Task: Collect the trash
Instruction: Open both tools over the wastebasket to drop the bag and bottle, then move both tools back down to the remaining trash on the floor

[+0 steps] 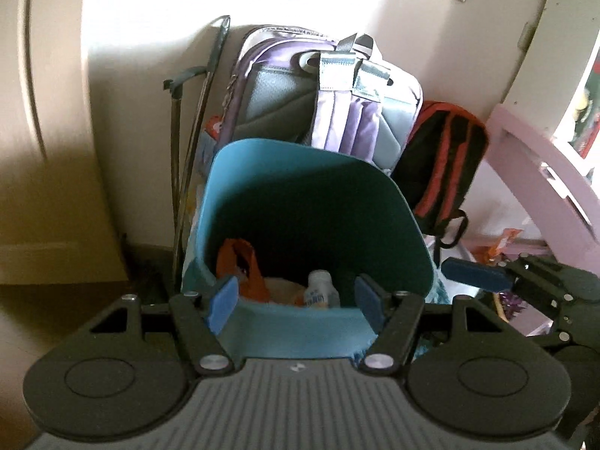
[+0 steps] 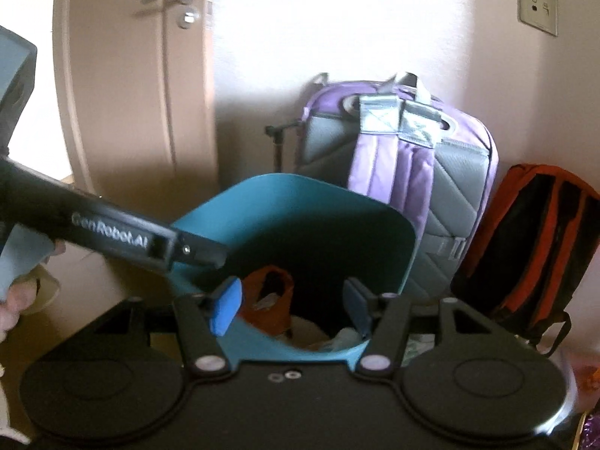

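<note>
A teal bin (image 1: 262, 172) stands on the floor in front of both grippers and also fills the middle of the right wrist view (image 2: 300, 195). Inside it lie an orange bag (image 1: 243, 270) (image 2: 270, 300), a small white bottle (image 1: 320, 290) and some pale scraps. My left gripper (image 1: 296, 296) hangs open over the bin's near rim with nothing between its blue pads. My right gripper (image 2: 291, 305) is open and empty over the same rim. It appears at the right of the left wrist view as one blue finger (image 1: 476, 273).
A purple and grey backpack (image 1: 330, 112) leans on the wall behind the bin, with a black and red backpack (image 1: 446, 165) to its right. Black rods (image 1: 187, 172) stand left of the bin. A door (image 2: 131, 93) is at the left, pink furniture (image 1: 543, 172) at the right.
</note>
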Demonstrator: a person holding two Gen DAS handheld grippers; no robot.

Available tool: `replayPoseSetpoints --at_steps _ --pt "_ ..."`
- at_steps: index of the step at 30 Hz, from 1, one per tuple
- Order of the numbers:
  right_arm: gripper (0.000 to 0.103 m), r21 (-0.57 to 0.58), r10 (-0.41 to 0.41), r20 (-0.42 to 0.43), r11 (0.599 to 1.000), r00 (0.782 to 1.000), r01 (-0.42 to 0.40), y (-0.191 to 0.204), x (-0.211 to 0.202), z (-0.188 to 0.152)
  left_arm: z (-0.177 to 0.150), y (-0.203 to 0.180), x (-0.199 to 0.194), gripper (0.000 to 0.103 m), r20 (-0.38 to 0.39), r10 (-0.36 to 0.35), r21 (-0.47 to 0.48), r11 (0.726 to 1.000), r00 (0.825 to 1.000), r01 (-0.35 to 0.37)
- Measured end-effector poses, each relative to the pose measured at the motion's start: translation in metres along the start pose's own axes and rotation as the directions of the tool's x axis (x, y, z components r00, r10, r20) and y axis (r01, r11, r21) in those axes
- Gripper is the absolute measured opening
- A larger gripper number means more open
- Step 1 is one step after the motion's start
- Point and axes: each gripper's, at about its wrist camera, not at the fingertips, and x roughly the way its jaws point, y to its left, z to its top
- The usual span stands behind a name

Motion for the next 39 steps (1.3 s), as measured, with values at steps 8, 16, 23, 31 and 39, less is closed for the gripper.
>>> replayPoseSetpoints --at_steps 8,16,23,31,39 --pt "0.061 0.018 0.095 -0.023 0.995 0.995 -0.095 0.026 -0.018 -0.040 -0.056 0.042 -0.035 0.083 -0.009 -0.004 -0.042 0.999 1.000 0.004" --pt "0.062 0.004 0.205 -0.095 0.979 0.974 -0.205 0.065 0.013 -0.105 -0.128 0.107 -0.009 0.088 -0.094 0.081 -0.102 0.991 0.992 -0.090" --pt "0.062 0.003 0.275 -0.252 0.959 0.928 -0.283 0.095 0.083 -0.180 -0.202 0.186 0.056 0.094 -0.270 0.160 -0.216 0.951 0.949 -0.222" --pt "0.062 -0.084 0.217 -0.465 0.954 0.858 -0.287 0.132 0.176 -0.283 -0.315 0.275 0.147 0.094 -0.546 0.156 -0.306 0.877 0.823 -0.369" --pt "0.062 -0.182 0.132 -0.597 0.939 0.792 -0.293 0.157 0.259 -0.362 -0.424 0.324 0.221 0.094 -0.717 0.081 -0.363 0.805 0.693 -0.469"
